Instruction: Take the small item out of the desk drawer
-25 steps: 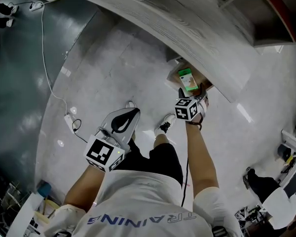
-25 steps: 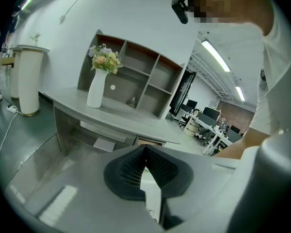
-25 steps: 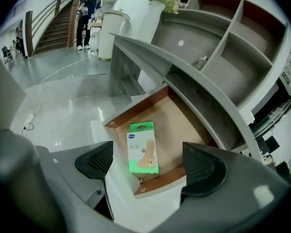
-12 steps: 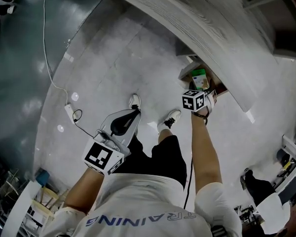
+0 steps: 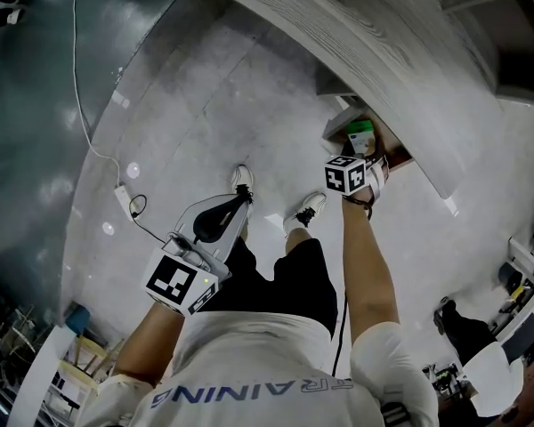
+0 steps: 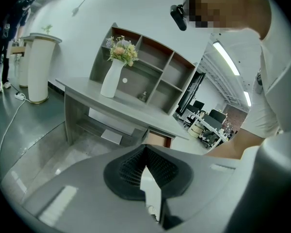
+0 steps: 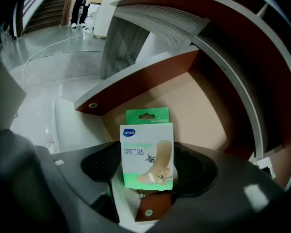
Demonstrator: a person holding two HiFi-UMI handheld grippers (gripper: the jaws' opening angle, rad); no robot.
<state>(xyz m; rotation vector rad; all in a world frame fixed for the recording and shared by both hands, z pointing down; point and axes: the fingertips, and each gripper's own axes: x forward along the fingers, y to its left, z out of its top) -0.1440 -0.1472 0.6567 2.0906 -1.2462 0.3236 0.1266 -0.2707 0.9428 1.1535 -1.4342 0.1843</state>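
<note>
Green-and-white box lay in the open drawer between the right gripper's fingers, which had just been closing onto its sides; the left gripper's fingers were together, empty; next, probably, a steady lift out.

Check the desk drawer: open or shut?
Open. The drawer stands pulled out from under the desktop, and its bare floor shows behind the bandage box.

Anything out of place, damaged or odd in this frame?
Nothing stands out. The bandage box looks intact and sits squarely between the jaws of the right hand-held gripper, which have just been closing on it, inside the open desk drawer.
</note>
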